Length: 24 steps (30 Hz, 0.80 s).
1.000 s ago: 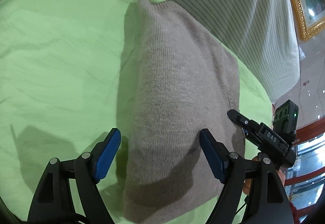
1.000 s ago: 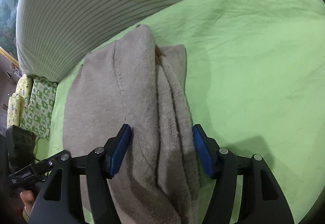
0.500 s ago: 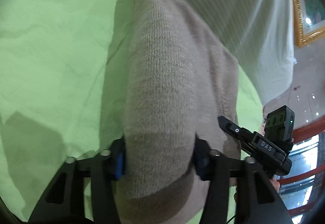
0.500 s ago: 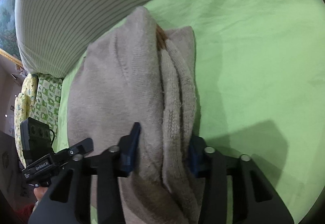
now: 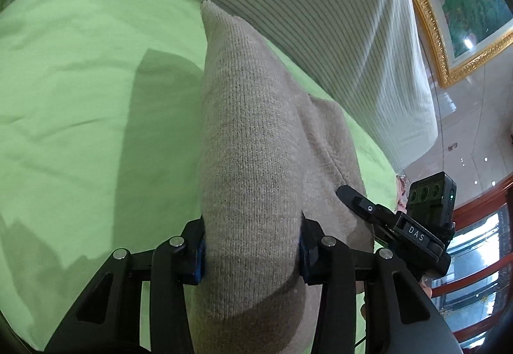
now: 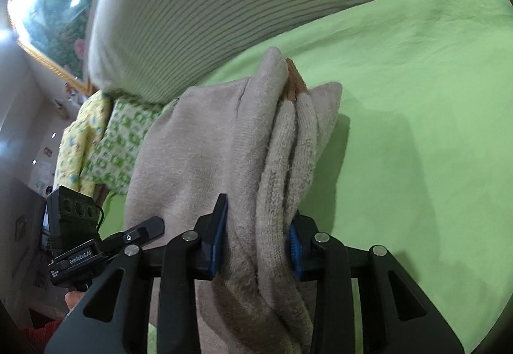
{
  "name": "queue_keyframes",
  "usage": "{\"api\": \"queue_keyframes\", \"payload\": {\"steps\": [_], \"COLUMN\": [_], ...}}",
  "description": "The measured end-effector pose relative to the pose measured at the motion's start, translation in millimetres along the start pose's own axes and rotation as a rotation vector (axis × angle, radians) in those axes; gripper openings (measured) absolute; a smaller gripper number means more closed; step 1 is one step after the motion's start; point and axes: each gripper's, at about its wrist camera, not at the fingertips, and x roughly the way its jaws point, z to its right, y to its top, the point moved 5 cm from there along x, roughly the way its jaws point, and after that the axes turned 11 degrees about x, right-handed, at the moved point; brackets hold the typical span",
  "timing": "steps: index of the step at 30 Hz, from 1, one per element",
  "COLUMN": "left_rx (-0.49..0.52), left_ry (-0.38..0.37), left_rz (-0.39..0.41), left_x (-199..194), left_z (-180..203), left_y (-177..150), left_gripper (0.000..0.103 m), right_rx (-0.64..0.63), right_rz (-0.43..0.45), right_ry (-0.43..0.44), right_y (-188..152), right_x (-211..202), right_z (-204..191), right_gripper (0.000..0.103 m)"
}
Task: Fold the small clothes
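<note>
On the green sheet [image 5: 80,104], seen from the left gripper [image 5: 251,253], a beige knit garment [image 5: 253,161] rises in a long ridge running away toward the striped cover [image 5: 320,17] at the far side. The left gripper's jaws are closing and are clamped on the near end of that ridge, the blue pads [image 5: 199,261] pressed into the knit on both sides, so the cloth bulges between the black fingers. The garment's far tip rests against the sheet just before the striped cover. To the right, lower folds of it spread out, and the right gripper [image 5: 348,193] reaches in at that edge. A gilt picture frame [image 5: 426,17] hangs far right.

From the right gripper [image 6: 256,245], the same garment [image 6: 208,145] shows as several stacked layers, their thick rolled edges bunched together, with a scrap of orange-brown peeking out at the far tip. The right jaws are closing too and pinch these layers, one blue pad [image 6: 218,241] on each side. The left gripper [image 6: 150,227] touches the cloth at the left. A yellow and green patterned bundle [image 6: 96,142] lies beyond at the left, under the striped cover [image 6: 256,1].
</note>
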Motion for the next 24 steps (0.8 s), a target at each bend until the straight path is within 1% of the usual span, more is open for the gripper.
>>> {"api": "queue_keyframes", "payload": {"steps": [3, 4, 7, 9, 10, 15, 18, 21, 24], "left_rx": [-0.019, -0.018, 0.001, 0.005, 0.002, -0.011, -0.01, -0.002, -0.007], "left_ry": [0.011, 0.013, 0.026, 0.028, 0.03, 0.044, 0.041, 0.051, 0.073], "left_rz": [-0.006, -0.007, -0.009, -0.012, -0.015, -0.048, -0.052, -0.067, -0.082], "left_x": [-21, -31, -40, -40, -33, -27, -25, -21, -13], "left_z": [-15, -22, -25, -29, -25, -46, -50, -51, -49], "left_y": [-15, -16, -29, -37, -38, -55, -57, -57, -54], "left_gripper": [0.042, 0.042, 0.042, 0.042, 0.042, 0.043, 0.044, 0.046, 0.053], "right_rx": [0.013, 0.015, 0.016, 0.015, 0.015, 0.018, 0.015, 0.009, 0.0], "right_rz": [-0.031, -0.035, -0.043, -0.052, -0.058, -0.077, -0.078, -0.076, -0.072], "right_ry": [0.007, 0.005, -0.005, -0.015, -0.022, -0.053, -0.066, -0.085, -0.11], "right_y": [-20, -25, -38, -44, -46, -57, -58, -59, -60], "right_x": [11, 12, 15, 19, 23, 35, 36, 38, 41], "right_z": [-6, -6, -9, -9, -10, -8, -1, 1, 4], "right_gripper": [0.034, 0.034, 0.034, 0.034, 0.034, 0.035, 0.036, 0.039, 0.043]}}
